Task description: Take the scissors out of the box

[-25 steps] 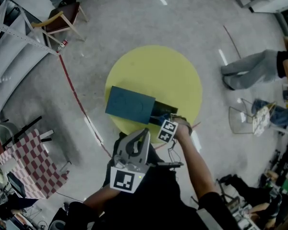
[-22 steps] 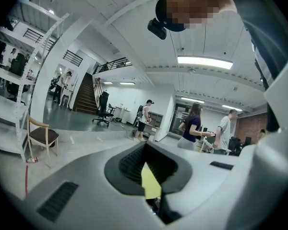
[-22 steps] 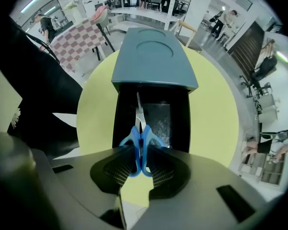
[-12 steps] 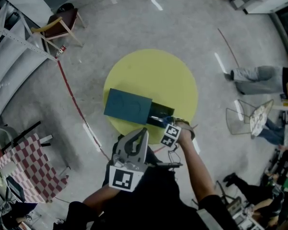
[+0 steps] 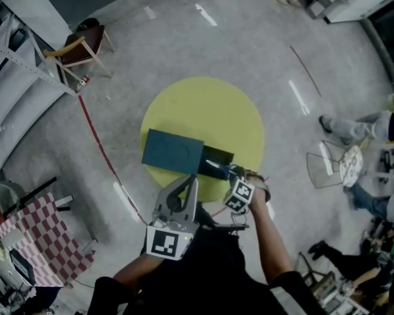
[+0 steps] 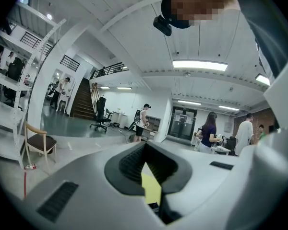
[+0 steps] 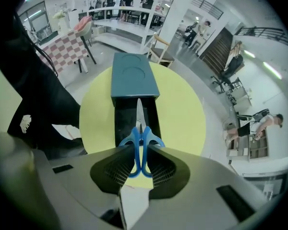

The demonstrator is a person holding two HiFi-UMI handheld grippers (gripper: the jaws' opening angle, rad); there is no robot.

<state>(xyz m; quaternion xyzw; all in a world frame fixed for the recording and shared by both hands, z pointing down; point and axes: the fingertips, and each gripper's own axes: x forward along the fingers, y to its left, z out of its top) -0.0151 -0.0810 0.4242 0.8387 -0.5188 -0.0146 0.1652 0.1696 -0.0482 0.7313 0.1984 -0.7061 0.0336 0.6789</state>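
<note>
A teal box (image 5: 173, 151) lies on the round yellow table (image 5: 210, 107), with its black drawer (image 5: 218, 157) pulled out toward me. My right gripper (image 5: 232, 176) points steeply down over the drawer's near end and is shut on the blue handles of the scissors (image 5: 221, 169). In the right gripper view the scissors (image 7: 140, 140) hang between the pads of the right gripper (image 7: 140, 151), blades closed and pointing along the drawer (image 7: 122, 121) toward the box (image 7: 133, 75). My left gripper (image 5: 193, 182) is held near my body, roughly level, its tips together and holding nothing. The left gripper (image 6: 145, 150) looks out across the hall.
A wooden chair (image 5: 85, 26) stands far left and a checkered table (image 5: 33, 231) at the lower left. A wire chair (image 5: 329, 166) and a person's legs (image 5: 358, 126) are to the right. A red line (image 5: 98, 136) runs across the floor by the table.
My right gripper has lifted, bringing the scissors up from the drawer. The left gripper has stayed about where it was.
</note>
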